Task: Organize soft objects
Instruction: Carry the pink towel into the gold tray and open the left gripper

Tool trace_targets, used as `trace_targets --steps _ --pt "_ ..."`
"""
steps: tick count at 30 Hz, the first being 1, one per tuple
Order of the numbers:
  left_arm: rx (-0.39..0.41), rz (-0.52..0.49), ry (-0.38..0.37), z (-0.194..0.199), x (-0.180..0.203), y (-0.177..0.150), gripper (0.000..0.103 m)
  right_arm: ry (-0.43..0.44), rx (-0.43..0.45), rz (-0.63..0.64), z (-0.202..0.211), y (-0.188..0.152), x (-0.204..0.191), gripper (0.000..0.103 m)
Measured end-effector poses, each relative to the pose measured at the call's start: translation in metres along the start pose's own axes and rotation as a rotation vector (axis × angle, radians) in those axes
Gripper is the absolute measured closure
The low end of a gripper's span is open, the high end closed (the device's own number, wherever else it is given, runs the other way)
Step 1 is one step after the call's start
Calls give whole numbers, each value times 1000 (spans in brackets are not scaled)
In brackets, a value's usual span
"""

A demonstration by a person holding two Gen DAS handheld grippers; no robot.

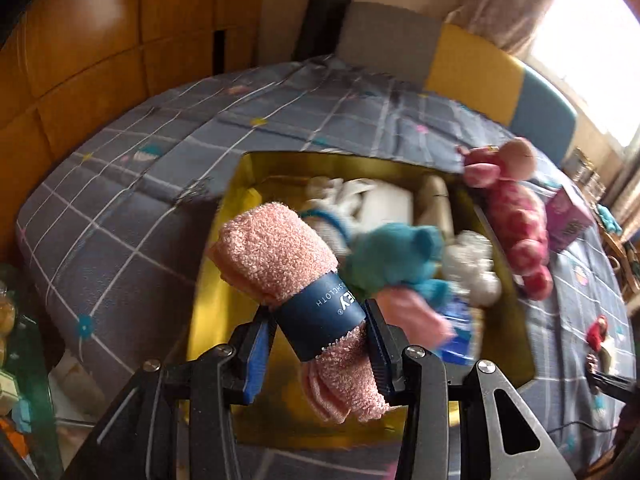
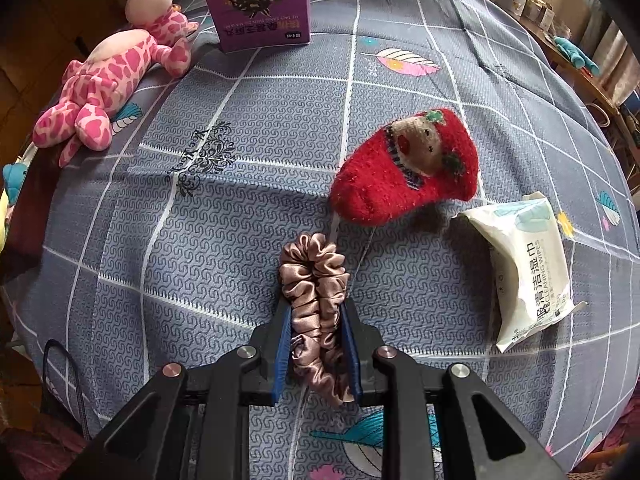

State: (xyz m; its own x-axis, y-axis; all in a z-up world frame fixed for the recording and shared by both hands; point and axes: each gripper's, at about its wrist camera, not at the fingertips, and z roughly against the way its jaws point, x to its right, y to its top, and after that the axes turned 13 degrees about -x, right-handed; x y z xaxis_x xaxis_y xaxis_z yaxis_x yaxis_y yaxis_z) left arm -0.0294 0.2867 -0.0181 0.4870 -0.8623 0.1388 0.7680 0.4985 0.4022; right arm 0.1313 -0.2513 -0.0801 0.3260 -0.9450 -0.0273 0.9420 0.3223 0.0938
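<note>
The rolled pink washcloth (image 1: 280,256), its long axis slanting across the jaws, sits clamped by its blue band in the left hand-held gripper (image 1: 320,344) directly above the yellow box (image 1: 212,304) on the bed (image 1: 120,184), while the right hand-held gripper (image 2: 316,344), pinching a satin scrunchie (image 2: 314,280), hangs farther off.

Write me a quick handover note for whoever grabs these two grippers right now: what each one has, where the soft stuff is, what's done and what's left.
Left gripper: shut on the rolled pink washcloth, held above the yellow box.
Right gripper: shut on the brown satin scrunchie over the bedspread.
Done: several plush toys, including a teal one, already lie in the box.
Left: drop in the washcloth and scrunchie, then the red sock and pink spotted plush. The wipes pack and purple carton are probably not soft goods.
</note>
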Motion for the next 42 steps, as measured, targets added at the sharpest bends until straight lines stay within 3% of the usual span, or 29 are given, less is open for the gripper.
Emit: trace_targets --steps 7,15,24,30,42 --pt "-60 -51 35 -30 -1 22 59 -1 1 -1 0 0 1 80" --pt "-110 -3 69 -62 -3 41 55 -8 4 2 0 1 1 80" --pt "4 20 123 -29 0 22 47 -14 5 3 1 0 -2 80" --pt "90 13 91 6 16 1 47 -24 6 9 1 1 -3 80" --pt "134 -44 70 34 48 -35 46 -73 16 36 0 -1 -12 81"
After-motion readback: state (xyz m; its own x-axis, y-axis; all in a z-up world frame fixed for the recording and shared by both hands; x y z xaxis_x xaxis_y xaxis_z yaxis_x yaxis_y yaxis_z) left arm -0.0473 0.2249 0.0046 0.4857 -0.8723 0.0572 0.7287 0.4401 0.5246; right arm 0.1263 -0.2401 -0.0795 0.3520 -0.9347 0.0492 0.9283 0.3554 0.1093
